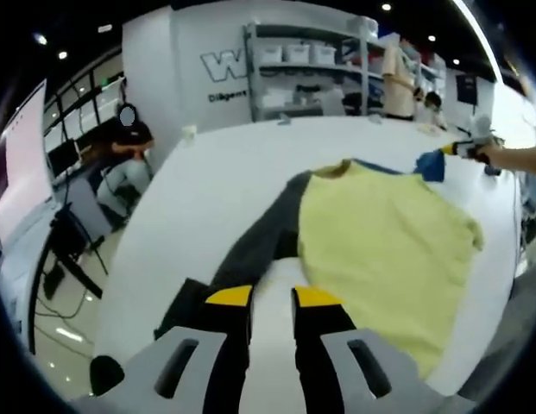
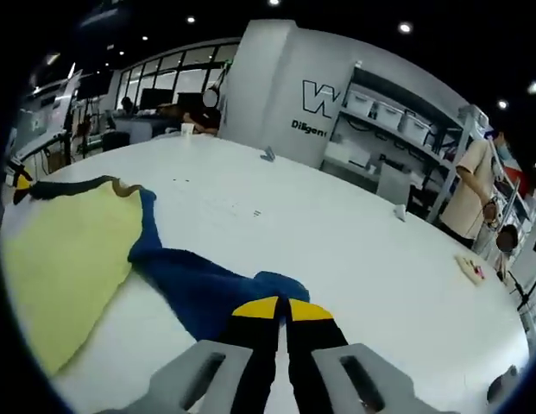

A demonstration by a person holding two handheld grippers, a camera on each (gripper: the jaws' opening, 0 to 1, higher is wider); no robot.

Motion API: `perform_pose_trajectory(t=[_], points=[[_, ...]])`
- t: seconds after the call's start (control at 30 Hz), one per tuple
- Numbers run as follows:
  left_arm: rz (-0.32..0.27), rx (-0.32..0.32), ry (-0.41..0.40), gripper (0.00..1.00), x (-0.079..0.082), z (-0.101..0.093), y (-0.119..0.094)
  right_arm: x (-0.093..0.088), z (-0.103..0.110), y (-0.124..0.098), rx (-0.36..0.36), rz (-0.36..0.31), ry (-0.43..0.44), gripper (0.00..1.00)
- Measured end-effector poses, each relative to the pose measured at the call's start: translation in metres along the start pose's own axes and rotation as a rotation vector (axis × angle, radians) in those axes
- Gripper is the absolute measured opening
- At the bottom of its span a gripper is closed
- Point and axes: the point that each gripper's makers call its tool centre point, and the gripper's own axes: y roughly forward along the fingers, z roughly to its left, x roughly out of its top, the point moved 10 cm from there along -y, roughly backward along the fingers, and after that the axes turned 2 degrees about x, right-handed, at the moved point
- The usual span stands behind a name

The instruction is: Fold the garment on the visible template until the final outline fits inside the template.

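Observation:
A yellow garment [image 1: 380, 241] with one dark grey sleeve [image 1: 259, 241] and one blue sleeve [image 1: 431, 164] lies spread on the white table [image 1: 216, 172]. My left gripper [image 1: 273, 297] hovers open at the grey sleeve's cuff end, with bare table showing between its yellow-tipped jaws. In the right gripper view the yellow body [image 2: 60, 250] lies at the left and the blue sleeve [image 2: 198, 289] runs up to my right gripper [image 2: 285, 308], whose jaws are pressed together on the sleeve's end. From the left gripper view, that right gripper [image 1: 464, 148] holds the blue cuff at the garment's far side.
The table's edge [image 1: 138, 250] drops off to the left, with a seated person [image 1: 125, 138] and desks beyond. Shelving [image 1: 311, 69] and a standing person [image 2: 470, 190] are behind the table. A small object [image 2: 472, 269] and a clip-like piece [image 2: 268, 155] lie on the table.

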Motion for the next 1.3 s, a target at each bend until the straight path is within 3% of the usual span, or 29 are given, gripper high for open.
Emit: perform_pose_trajectory(t=[0.1, 0.17, 0.33, 0.37, 0.57, 0.93, 1.07, 1.13, 1.3], points=[[-0.031, -0.046, 0.005, 0.28, -0.001, -0.012, -0.005, -0.011, 0.010, -0.014, -0.014, -0.001, 0.011, 0.00], [-0.018, -0.066, -0.005, 0.34, -0.003, -0.015, -0.006, -0.019, 0.011, -0.017, -0.019, 0.007, 0.017, 0.00], [0.006, -0.064, 0.018, 0.31, -0.009, -0.020, -0.007, -0.028, 0.025, -0.028, -0.032, 0.029, 0.039, 0.00], [0.008, -0.064, 0.011, 0.31, -0.010, -0.021, -0.008, -0.040, 0.035, -0.031, -0.033, 0.050, 0.046, 0.00], [0.023, -0.057, 0.012, 0.29, -0.013, -0.027, -0.012, -0.057, 0.062, -0.045, 0.003, 0.095, 0.101, 0.00], [0.034, -0.060, 0.005, 0.29, -0.018, -0.035, -0.016, -0.036, 0.118, -0.067, 0.118, 0.040, -0.020, 0.00], [0.038, -0.069, 0.007, 0.29, -0.018, -0.043, -0.017, -0.040, 0.132, -0.064, 0.162, 0.060, -0.007, 0.00], [0.041, -0.073, 0.006, 0.29, -0.019, -0.045, -0.017, -0.042, 0.137, -0.065, 0.194, 0.092, 0.057, 0.00], [0.051, -0.071, 0.002, 0.29, -0.021, -0.044, -0.017, -0.032, 0.125, -0.070, 0.184, 0.074, 0.079, 0.01]])
